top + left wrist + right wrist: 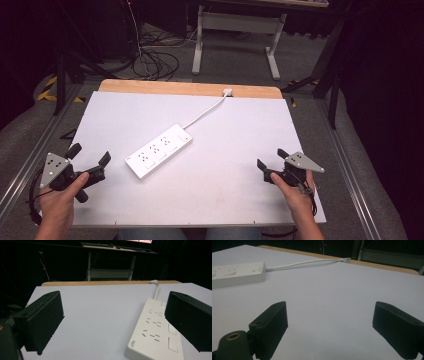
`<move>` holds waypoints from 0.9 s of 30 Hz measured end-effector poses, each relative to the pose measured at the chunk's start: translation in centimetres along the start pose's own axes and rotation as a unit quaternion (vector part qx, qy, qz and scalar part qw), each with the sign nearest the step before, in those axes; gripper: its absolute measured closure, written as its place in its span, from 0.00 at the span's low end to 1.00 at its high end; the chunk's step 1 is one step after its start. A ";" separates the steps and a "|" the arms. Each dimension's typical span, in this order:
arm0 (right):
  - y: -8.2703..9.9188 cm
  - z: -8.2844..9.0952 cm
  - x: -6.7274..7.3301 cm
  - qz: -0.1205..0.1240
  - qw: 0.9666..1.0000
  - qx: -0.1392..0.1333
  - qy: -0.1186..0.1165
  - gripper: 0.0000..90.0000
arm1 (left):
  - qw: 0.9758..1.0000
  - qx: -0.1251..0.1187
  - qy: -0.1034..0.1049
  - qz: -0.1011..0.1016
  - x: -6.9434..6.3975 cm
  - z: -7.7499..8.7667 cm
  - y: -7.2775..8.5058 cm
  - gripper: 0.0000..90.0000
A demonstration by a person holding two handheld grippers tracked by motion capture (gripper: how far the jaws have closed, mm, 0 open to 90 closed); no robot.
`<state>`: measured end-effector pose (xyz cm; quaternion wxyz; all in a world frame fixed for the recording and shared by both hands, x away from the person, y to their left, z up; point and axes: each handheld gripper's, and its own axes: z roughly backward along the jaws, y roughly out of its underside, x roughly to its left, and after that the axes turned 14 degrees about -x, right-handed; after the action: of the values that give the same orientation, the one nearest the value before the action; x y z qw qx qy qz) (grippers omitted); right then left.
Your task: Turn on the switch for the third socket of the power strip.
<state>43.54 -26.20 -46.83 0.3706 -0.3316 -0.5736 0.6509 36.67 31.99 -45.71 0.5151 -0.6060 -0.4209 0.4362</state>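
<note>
Power strip [158, 150] lies diagonally at the table [240, 190] centre in the high view, between our left gripper [90, 154] and right gripper [270, 158]. In the left gripper view, its jaws stand wide, empty. In the right gripper view, likewise.

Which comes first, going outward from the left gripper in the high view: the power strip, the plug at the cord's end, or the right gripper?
1. power strip, centre of the table, just right of the left gripper.
2. plug, at the far wooden edge.
3. right gripper, near right side.
</note>
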 end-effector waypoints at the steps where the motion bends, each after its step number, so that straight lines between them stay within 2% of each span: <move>1: 0.0 0.1 0.0 0.001 1.000 0.001 0.001 0.15 | 1.000 -0.001 0.000 -0.001 0.0 0.0 0.0 0.03; 6: 0.0 0.3 -0.3 -0.001 1.000 -0.001 0.005 0.15 | 1.000 0.001 0.007 -0.004 -0.2 -0.2 0.0 0.03; 18: 0.0 0.5 -0.3 -0.002 1.000 -0.002 0.006 0.15 | 1.000 -0.001 0.000 -0.003 -0.4 -0.4 0.0 0.07; 20: 0.0 0.5 -0.3 -0.002 1.000 -0.001 0.006 0.15 | 1.000 -0.001 0.004 -0.008 -0.3 -0.4 0.0 0.12; 22: 0.0 0.5 -0.3 -0.001 1.000 -0.002 0.006 0.15 | 1.000 -0.001 0.006 -0.015 -0.4 -0.3 -0.1 0.24; 27: 0.0 0.5 -0.3 -0.001 1.000 -0.001 0.007 0.15 | 1.000 -0.001 0.013 -0.016 -0.4 -0.3 -0.1 0.35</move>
<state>43.30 -26.72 -46.79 0.3750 -0.3358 -0.5718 0.6478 36.88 31.56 -45.54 0.5272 -0.6049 -0.4243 0.4196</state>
